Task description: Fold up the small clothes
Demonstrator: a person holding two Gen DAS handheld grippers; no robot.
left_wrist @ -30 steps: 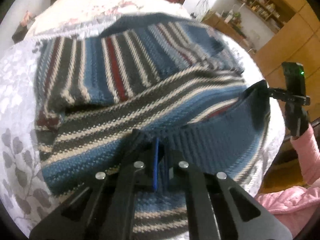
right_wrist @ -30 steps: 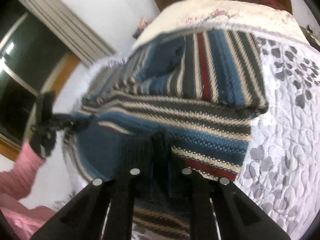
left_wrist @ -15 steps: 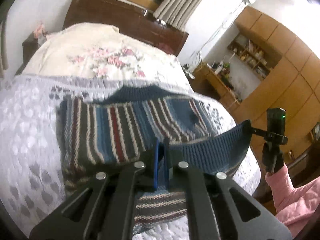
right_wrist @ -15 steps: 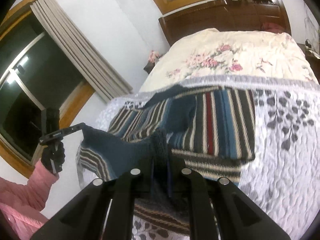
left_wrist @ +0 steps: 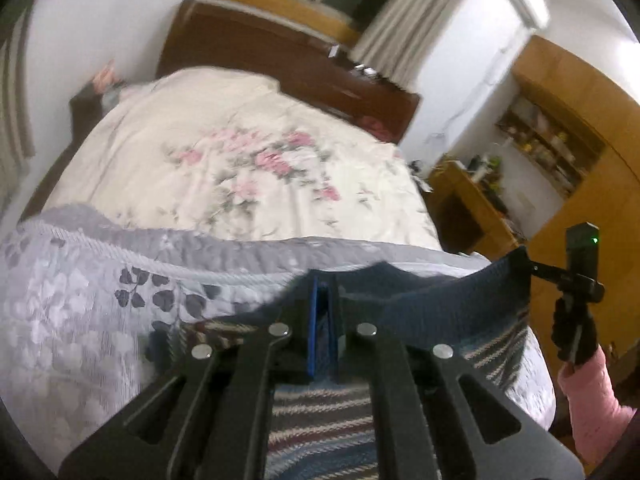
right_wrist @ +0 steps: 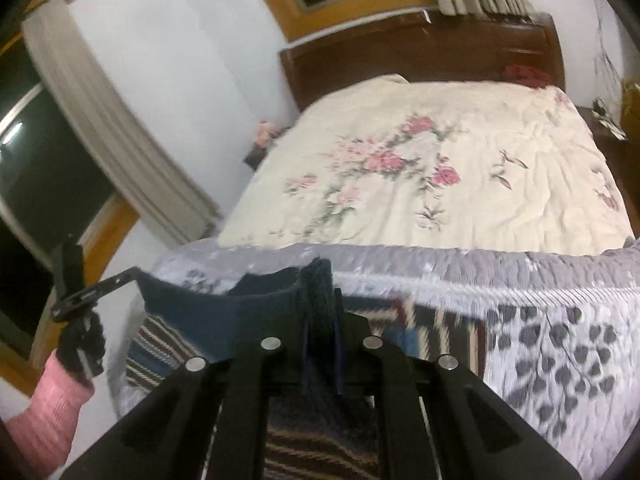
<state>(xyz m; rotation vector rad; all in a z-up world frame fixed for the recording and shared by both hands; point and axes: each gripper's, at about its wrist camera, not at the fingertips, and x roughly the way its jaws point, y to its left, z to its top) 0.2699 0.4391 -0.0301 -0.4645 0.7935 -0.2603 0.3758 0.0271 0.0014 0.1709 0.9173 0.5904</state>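
Both grippers are clamped on the blue ribbed hem of the striped sweater, one at each end, and the hem is stretched between them as a sagging band lifted above the bed. The left gripper has its jaws nearly closed with knit pinched between the blue pads; the right gripper is likewise pressed shut on a bunched fold of the hem. The rest of the sweater hangs and lies below and ahead of both grippers on the grey quilt. The hem's long axis runs across, from one gripper to the other, so a fold would likely carry it forward toward the floral cover, both hands equally placed. The left view shows the right gripper from the side with its gloved hand and pink sleeve; the right view shows striped fabric spread on the quilt to its right.
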